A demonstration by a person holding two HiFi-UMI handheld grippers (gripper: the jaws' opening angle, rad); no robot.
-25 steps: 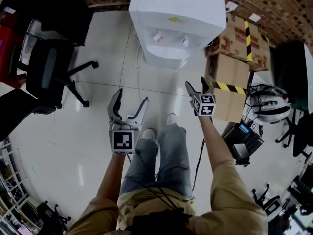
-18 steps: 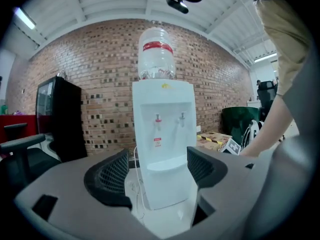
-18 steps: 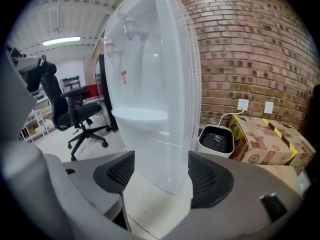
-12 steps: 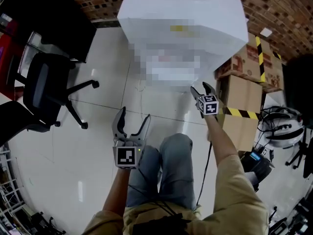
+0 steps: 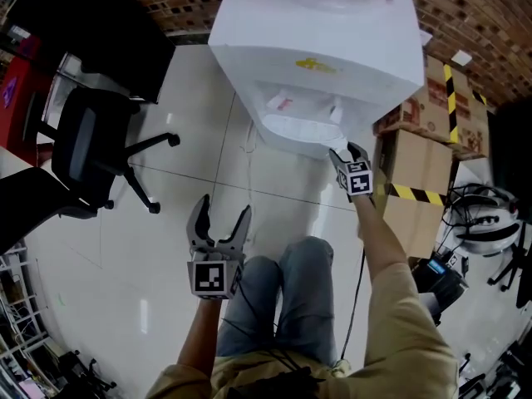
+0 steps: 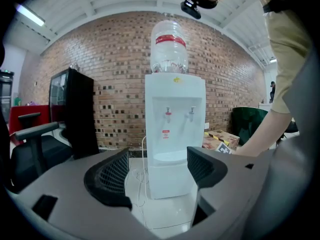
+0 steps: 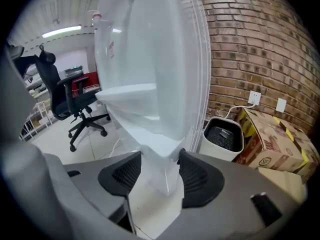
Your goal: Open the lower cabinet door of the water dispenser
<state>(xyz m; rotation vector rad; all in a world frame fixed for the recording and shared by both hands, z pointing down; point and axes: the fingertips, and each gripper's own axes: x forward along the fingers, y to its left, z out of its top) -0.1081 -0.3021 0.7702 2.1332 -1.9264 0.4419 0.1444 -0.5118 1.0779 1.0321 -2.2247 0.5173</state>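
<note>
The white water dispenser (image 5: 332, 48) stands ahead with a bottle on top. Its lower cabinet door (image 6: 170, 181) shows below the taps in the left gripper view; the head view hides it under the dispenser's top. My right gripper (image 5: 345, 150) is at the dispenser's front right corner. Its jaws are closing, and both pads touch the white door edge (image 7: 155, 134) between them. My left gripper (image 5: 220, 210) hangs open over the floor well short of the dispenser, with nothing between its fingers (image 6: 112, 176).
Cardboard boxes with yellow-black tape (image 5: 416, 156) stand right of the dispenser, with a small dark bin (image 7: 223, 136) behind. A black office chair (image 5: 83, 144) and a black cabinet (image 5: 83, 23) are at left. A white cord (image 5: 247, 140) lies on the tiled floor.
The right gripper has gone forward and down to the dispenser's front right corner, and its jaws have narrowed onto the edge. The left gripper has sunk slightly. The dispenser now looks nearer.
</note>
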